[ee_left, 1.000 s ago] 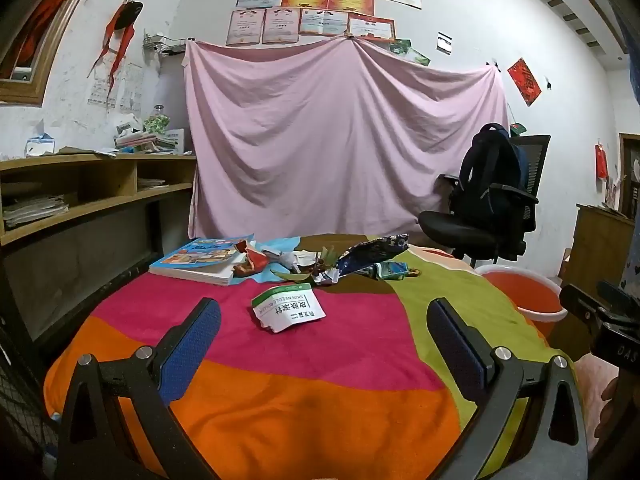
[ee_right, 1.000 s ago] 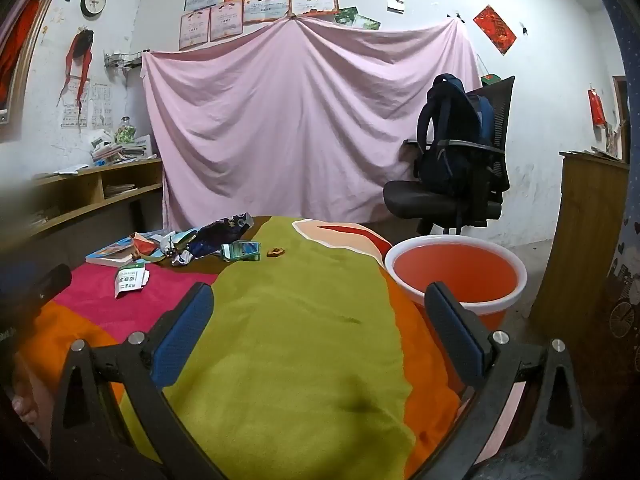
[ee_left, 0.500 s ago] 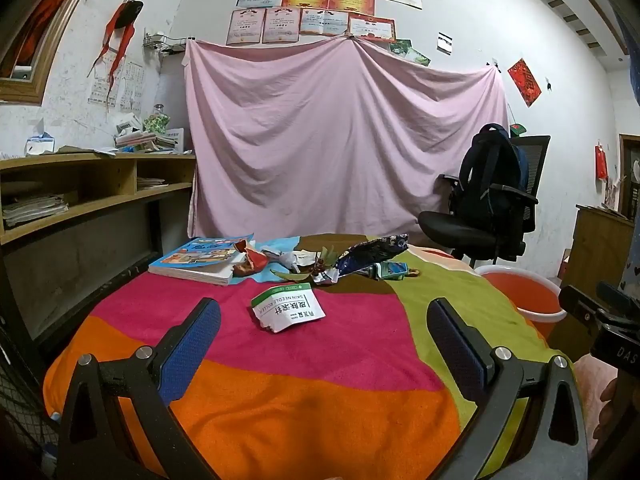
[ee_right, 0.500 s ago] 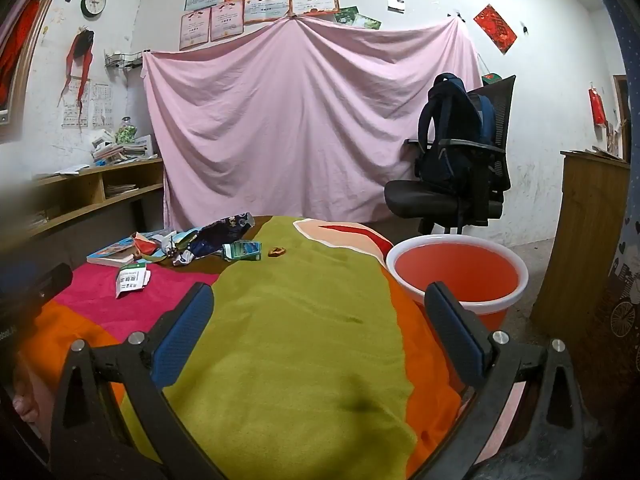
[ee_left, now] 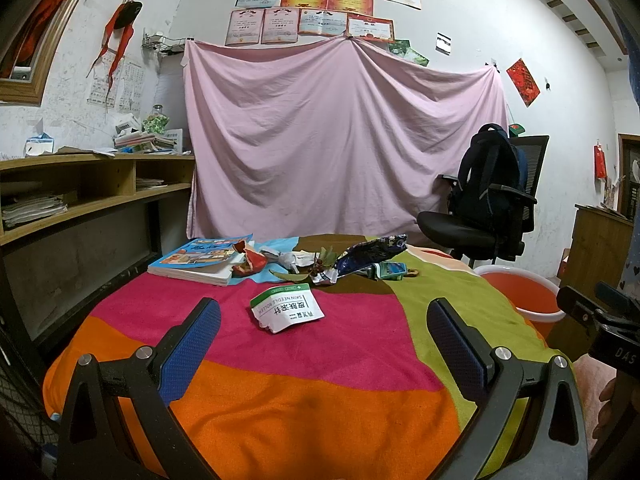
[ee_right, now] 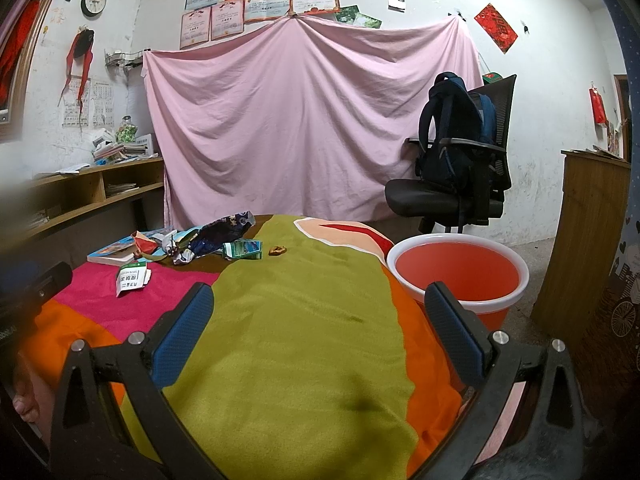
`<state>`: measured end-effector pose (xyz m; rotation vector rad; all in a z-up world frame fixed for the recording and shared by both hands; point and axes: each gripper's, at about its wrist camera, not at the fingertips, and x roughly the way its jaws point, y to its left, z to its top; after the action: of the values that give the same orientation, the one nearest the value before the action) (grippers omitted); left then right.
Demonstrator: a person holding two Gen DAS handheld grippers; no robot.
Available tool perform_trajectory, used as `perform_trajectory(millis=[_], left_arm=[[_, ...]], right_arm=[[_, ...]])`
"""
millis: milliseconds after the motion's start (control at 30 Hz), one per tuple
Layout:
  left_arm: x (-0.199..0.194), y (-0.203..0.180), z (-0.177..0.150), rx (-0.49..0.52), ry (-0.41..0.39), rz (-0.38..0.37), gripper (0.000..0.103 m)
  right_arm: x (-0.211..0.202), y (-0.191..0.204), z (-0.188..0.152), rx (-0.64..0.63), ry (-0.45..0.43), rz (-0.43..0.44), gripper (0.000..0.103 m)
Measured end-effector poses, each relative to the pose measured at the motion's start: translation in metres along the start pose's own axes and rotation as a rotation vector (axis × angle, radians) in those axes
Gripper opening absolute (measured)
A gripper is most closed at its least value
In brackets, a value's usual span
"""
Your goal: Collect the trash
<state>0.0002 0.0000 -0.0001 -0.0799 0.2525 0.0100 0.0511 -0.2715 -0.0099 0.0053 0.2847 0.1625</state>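
Observation:
A torn white and green paper box (ee_left: 286, 312) lies on the pink patch of the table cover, just beyond my open, empty left gripper (ee_left: 324, 338). Behind it lies a heap of trash: a red wrapper (ee_left: 250, 262), a dark blue foil bag (ee_left: 372, 254), a small green carton (ee_left: 390, 271) and leaves. In the right wrist view the same box (ee_right: 132, 280), foil bag (ee_right: 220, 232), carton (ee_right: 242, 249) and a small brown scrap (ee_right: 278, 251) lie far left of my open, empty right gripper (ee_right: 320, 326). An orange bucket (ee_right: 456, 276) stands right of the table.
A colourful book (ee_left: 200, 258) lies at the table's back left. The table wears a multicoloured cover (ee_left: 320, 392). Wooden shelves (ee_left: 80, 200) run along the left wall. An office chair with a backpack (ee_left: 488, 200) and a wooden cabinet (ee_right: 588, 240) stand right.

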Motion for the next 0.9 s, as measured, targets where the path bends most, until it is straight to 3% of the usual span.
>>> perform_trajectory(millis=[900], left_arm=[[0.0014, -0.0011, 0.0004, 0.008, -0.004, -0.001, 0.101]], right_arm=[[0.0009, 0.0013, 0.0, 0.001, 0.003, 0.001, 0.103]])
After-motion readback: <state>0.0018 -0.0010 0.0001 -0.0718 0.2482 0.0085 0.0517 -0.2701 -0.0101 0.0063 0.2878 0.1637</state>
